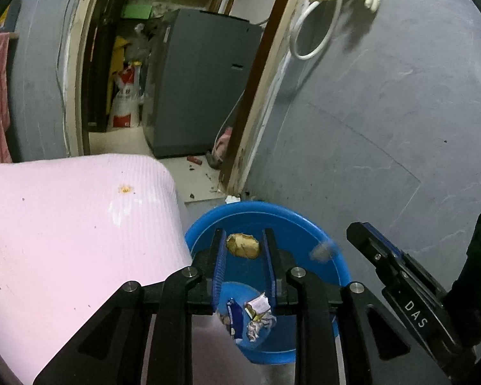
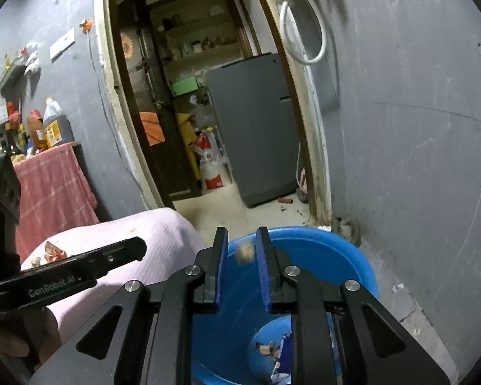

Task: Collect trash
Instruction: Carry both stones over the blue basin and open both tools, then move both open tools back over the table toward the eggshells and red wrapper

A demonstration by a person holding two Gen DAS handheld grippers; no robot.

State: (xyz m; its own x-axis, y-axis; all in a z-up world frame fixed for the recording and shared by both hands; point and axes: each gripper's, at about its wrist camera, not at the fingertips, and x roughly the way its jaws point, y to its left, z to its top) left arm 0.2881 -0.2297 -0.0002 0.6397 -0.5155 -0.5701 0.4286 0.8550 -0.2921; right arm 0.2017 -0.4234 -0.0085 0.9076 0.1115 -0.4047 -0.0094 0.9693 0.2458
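Both our grippers, left (image 1: 244, 256) and right (image 2: 240, 256), have fingers apart, empty, above the blue bin (image 1: 333, 256); the crumpled wad (image 1: 243, 245) at twelve o'clock looks light and soft—pinch its middle.

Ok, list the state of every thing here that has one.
left gripper: open, pinching nothing.
right gripper: open, pinching nothing.
crumpled paper ball: loose between the left gripper's fingers, over the blue bin.
blurred scrap: apparently mid-air over the blue bin.
blue bin: upright, uncovered, wrappers at its bottom.

Both wrist cams look down close, sharing blue bin (image 1: 208, 224) (image 2: 352, 253), doorway.
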